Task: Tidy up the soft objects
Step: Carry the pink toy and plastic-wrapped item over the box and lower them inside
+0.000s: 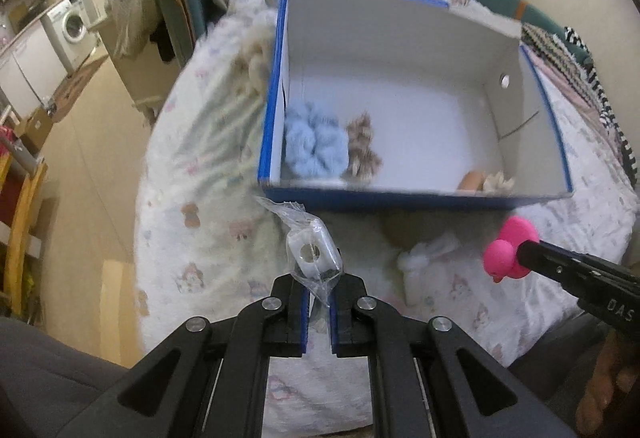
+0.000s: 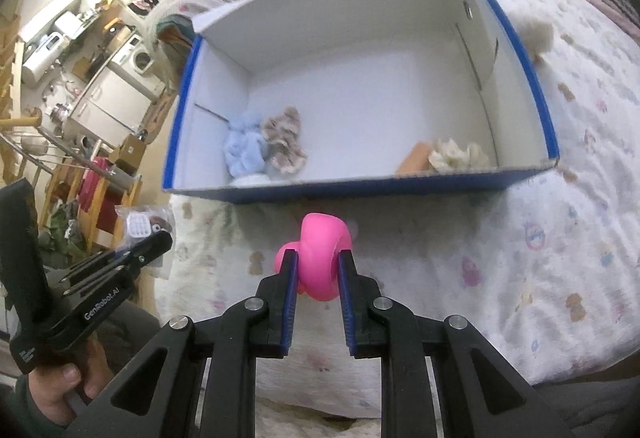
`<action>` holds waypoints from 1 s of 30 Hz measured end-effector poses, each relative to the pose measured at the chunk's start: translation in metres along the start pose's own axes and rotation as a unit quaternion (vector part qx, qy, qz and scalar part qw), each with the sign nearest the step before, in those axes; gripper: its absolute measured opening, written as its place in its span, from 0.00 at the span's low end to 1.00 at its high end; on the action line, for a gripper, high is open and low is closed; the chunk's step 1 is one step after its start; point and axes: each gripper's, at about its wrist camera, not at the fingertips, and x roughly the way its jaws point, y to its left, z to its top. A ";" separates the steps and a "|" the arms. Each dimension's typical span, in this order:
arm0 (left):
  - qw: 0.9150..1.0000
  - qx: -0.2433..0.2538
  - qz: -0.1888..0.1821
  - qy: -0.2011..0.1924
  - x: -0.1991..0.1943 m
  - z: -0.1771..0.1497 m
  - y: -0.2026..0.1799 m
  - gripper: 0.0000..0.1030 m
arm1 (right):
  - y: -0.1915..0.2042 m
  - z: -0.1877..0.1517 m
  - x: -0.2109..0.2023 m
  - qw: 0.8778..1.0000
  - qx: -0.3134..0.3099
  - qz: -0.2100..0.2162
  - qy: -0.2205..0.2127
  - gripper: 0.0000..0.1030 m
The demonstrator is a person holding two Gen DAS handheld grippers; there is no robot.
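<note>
My left gripper is clamped on the edge of a clear plastic bag containing a small white item; the bag stands up from the pads, clear of the bedding. My right gripper grips a pink rubber duck between its blue pads, one pad on each flank, with the duck raised above the bedspread. My left hand wraps the left tool's handle at the lower left of the right wrist view.

Just beyond both grippers sits an open blue box with a white interior, resting on the bedspread. Inside, at the near left, a light-blue fluffy scrunchie touches a brown-and-cream fluffy scrunchie. At the near right corner, an orange item lies beside a cream fluffy scrunchie. A white fluffy item lies on the bedspread between the grippers, in front of the box.
</note>
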 end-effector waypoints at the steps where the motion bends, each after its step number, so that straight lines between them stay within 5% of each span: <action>1: 1.000 0.002 0.000 -0.007 -0.005 0.003 0.000 0.07 | 0.001 0.003 -0.003 1.000 0.000 0.002 -0.003 0.21; 15: 0.997 0.033 0.001 -0.066 -0.025 0.085 -0.019 0.07 | 0.003 0.064 -0.036 0.998 -0.012 0.006 -0.053 0.21; 30: 0.998 0.056 -0.012 -0.037 0.037 0.116 -0.047 0.07 | -0.046 0.093 0.017 0.999 0.038 0.006 -0.031 0.21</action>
